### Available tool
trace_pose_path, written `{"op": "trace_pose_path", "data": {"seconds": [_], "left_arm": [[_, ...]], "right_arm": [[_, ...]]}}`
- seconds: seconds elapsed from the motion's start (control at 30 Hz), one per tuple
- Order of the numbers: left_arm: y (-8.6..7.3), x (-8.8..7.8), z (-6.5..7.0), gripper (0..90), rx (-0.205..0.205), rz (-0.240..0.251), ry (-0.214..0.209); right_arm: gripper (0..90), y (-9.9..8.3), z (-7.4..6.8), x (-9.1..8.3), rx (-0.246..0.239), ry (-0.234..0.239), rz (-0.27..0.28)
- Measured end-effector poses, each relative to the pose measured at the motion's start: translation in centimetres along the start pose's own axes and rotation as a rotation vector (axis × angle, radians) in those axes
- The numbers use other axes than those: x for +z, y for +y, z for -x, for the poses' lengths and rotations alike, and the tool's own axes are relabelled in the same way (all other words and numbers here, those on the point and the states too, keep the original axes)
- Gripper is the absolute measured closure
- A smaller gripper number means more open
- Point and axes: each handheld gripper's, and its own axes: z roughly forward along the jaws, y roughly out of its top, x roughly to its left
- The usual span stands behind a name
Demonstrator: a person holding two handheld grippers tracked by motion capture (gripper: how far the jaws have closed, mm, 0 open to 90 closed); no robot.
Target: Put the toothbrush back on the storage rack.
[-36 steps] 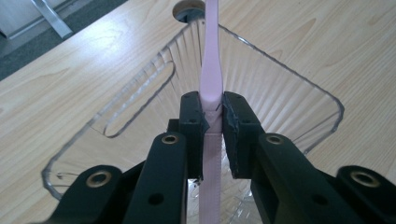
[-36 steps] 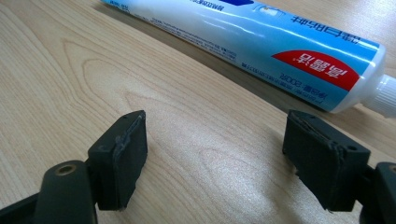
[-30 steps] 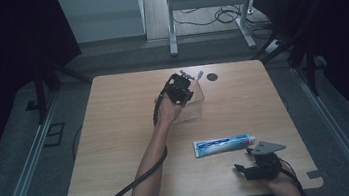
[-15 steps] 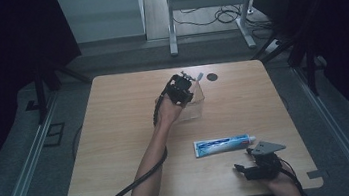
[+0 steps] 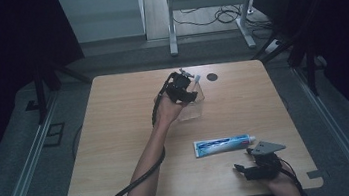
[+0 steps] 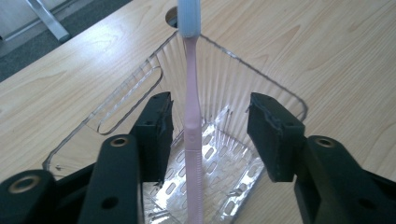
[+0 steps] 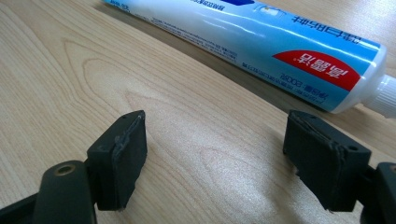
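Toothbrush ×1 in 1 clear holder, 1 toothpaste tube, 2 grippers

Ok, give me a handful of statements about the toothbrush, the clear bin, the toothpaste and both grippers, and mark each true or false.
1. The pink toothbrush stands in the clear bin. True.
2. The left gripper is clamped on the toothbrush. False: its jaws have just been opening and stand apart from the handle between them.
3. The toothpaste tube lies flat on the table. True.
4. The right gripper holds the toothpaste. False: its jaws are open over bare wood, the tube beyond them.
5. The toothpaste is inside the bin. False: it lies on the table apart from it.
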Motion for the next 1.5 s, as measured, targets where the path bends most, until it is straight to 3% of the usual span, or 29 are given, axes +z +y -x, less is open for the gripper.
{"op": "trace_pose_path", "data": {"seconds": [0.27,0.57,1.27,1.5], "left_arm": [[-0.2,-1.0,0.3,26.9,-0.017,0.007,-0.024],[-0.7,-2.0,0.2,15.6,-0.039,0.025,-0.031],[-3.6,-4.8,-0.4,12.9,-0.034,0.043,-0.026],[-4.6,-5.3,-0.2,12.7,-0.015,0.042,-0.012]], "right_arm": [[21.4,0.0,0.0,0.0,0.0,0.003,0.002],[21.4,0.0,0.0,0.0,0.001,0.003,0.001],[21.4,0.0,0.0,0.0,-0.001,0.0,0.001],[21.4,0.0,0.0,0.0,-0.002,-0.001,0.0]]}}
